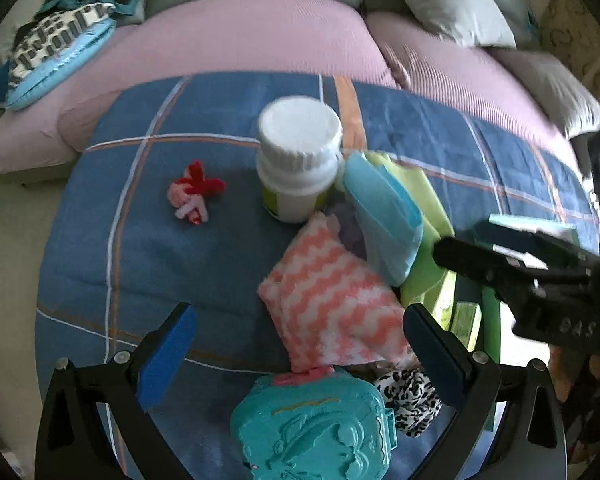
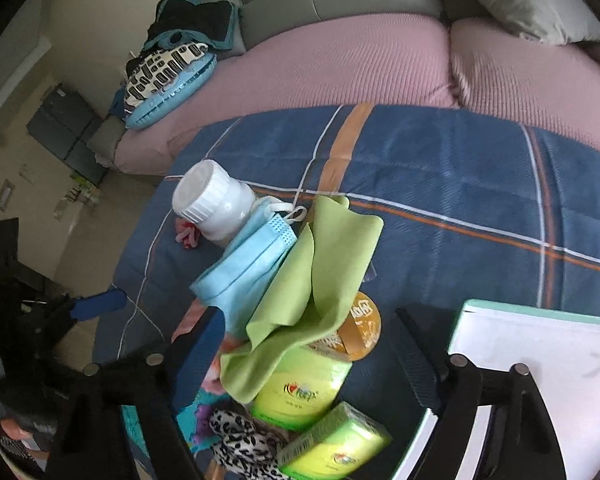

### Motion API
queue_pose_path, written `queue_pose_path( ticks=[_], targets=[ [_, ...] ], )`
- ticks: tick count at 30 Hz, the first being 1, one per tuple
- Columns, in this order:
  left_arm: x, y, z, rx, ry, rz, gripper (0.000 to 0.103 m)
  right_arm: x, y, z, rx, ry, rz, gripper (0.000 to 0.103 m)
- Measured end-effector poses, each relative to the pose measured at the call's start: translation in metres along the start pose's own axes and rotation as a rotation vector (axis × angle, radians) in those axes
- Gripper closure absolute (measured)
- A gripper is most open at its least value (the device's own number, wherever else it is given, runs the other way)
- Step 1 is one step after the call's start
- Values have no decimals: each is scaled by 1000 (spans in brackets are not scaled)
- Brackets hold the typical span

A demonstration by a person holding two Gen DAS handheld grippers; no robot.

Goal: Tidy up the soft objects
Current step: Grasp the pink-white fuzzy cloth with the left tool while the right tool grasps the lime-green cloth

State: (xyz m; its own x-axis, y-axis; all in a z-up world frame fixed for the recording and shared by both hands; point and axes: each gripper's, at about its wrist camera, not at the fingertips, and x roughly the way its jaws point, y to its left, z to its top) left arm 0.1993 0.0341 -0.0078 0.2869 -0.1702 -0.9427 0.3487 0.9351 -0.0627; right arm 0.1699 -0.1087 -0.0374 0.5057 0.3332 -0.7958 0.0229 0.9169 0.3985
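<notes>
On a blue plaid quilt [image 1: 112, 248] lies a heap of soft things: a pink-and-white zigzag cloth [image 1: 331, 304], a light blue face mask [image 1: 383, 216] [image 2: 252, 256], a green cloth [image 1: 423, 192] [image 2: 319, 280] and a leopard-print scrunchie [image 1: 407, 400] [image 2: 240, 440]. My left gripper [image 1: 303, 344] stands open above the zigzag cloth, its pads well clear of it. The right gripper [image 2: 307, 360] is open around the green cloth, which is draped over a green bottle [image 2: 303, 384]; neither pad presses on it. A red and pink fuzzy piece [image 1: 194, 196] lies apart at the left.
A white-capped bottle [image 1: 300, 164] [image 2: 216, 200] stands beside the mask. A teal toy case [image 1: 315, 424] sits below the left fingers. A green box [image 2: 335, 448] and a white notebook [image 2: 539, 380] lie at the right. Behind are pink sofa cushions [image 1: 240, 36] with folded clothes [image 1: 56, 48].
</notes>
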Motion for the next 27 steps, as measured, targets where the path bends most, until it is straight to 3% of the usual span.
queue_pose_path(
  ticks=[5, 14, 15, 16, 20, 22, 27],
  targets=[
    [17, -6, 3, 22, 69, -3, 4, 15, -1, 4, 15, 36, 6, 27],
    [37, -12, 11, 33, 124, -3, 5, 32, -1, 4, 28, 80, 19, 49],
    [38, -13, 11, 32, 129, -7, 10, 33, -1, 3, 34, 81, 21, 51],
    [40, -14, 11, 34, 133, -14, 22, 34, -1, 3, 36, 80, 21, 55],
    [45, -17, 11, 32, 150, -46, 31, 36, -1, 2, 34, 78, 31, 70],
    [45, -17, 11, 34, 145, -61, 46, 35, -1, 2, 38, 69, 37, 81],
    [46, -18, 9, 4, 134, -88, 61, 33, -4, 1, 46, 60, 48, 92]
  ],
)
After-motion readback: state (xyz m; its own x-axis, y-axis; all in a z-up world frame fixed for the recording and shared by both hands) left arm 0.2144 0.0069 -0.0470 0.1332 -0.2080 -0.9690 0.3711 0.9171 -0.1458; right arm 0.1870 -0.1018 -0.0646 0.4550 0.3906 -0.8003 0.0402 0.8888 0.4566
